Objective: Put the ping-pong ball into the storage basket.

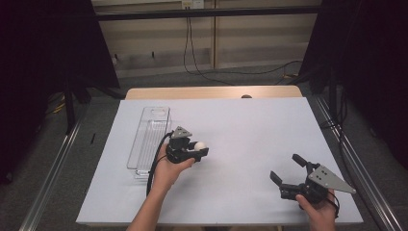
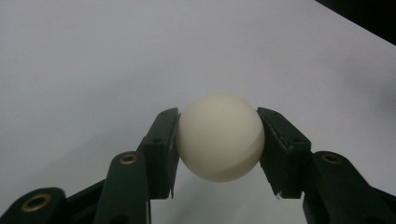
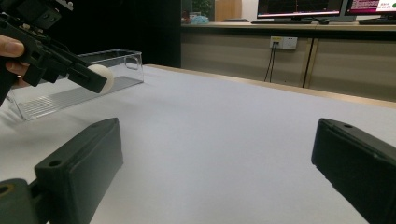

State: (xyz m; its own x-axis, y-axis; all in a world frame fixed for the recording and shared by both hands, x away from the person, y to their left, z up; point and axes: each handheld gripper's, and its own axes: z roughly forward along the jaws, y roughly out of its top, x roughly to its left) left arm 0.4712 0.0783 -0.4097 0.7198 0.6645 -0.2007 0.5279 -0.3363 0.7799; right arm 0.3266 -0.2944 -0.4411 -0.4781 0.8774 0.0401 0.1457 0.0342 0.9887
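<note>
Jaws of your left gripper (image 1: 199,152) are clamped on the small cream-white round ball (image 2: 220,137), held just right of the clear plastic oblong tray (image 1: 146,137). That tray's long axis runs away from you, so it lies leftward. Your right gripper (image 1: 287,169), jaws apart and empty, sits well right of the tray.

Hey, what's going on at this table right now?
A person works with a handheld gripper in each hand at a white-covered table. The left gripper is shut on a white ball, held beside a clear plastic tray. The right gripper sits open near the table's right front, holding nothing.
</note>
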